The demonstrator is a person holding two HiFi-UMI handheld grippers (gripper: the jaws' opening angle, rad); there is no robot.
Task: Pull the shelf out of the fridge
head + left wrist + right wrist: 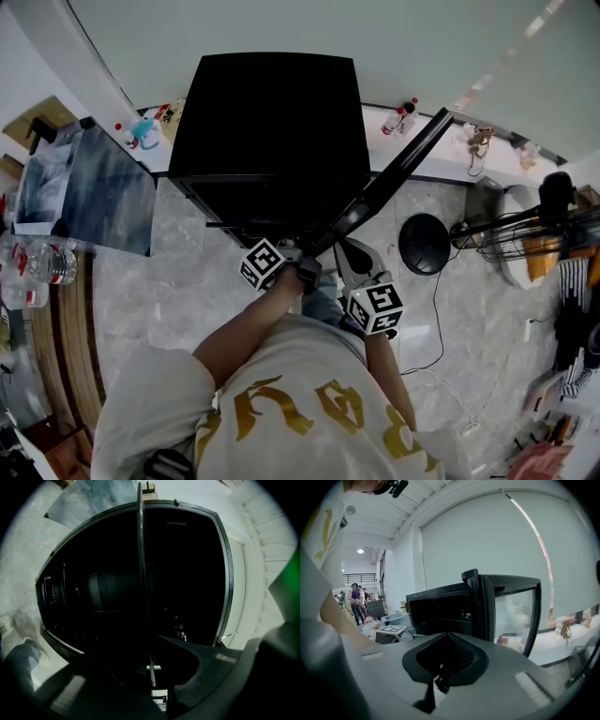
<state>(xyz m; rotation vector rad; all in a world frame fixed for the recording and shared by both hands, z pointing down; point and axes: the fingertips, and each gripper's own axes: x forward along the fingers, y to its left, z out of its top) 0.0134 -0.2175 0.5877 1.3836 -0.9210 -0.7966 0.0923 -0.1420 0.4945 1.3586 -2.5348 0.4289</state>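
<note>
A black mini fridge (272, 122) stands in front of me with its door (394, 169) swung open to the right. My left gripper (286, 255) reaches into the fridge front. In the left gripper view the thin shelf (142, 573) shows edge-on as a line across the dark interior. It runs down between the jaws of the left gripper (151, 670), which are shut on its front edge. The right gripper (349, 258) hovers just right of the left one, beside the door. In its own view the right gripper (447, 634) is shut and holds nothing, facing the fridge (440, 606) from the side.
A glass-topped panel (94, 192) and water bottles (37, 267) stand at the left. A black round fan base (424, 244), a wire rack (525, 239) and a floor cable (436, 319) are on the right. Small bottles (398, 117) sit on the ledge behind. People (356, 599) stand far off.
</note>
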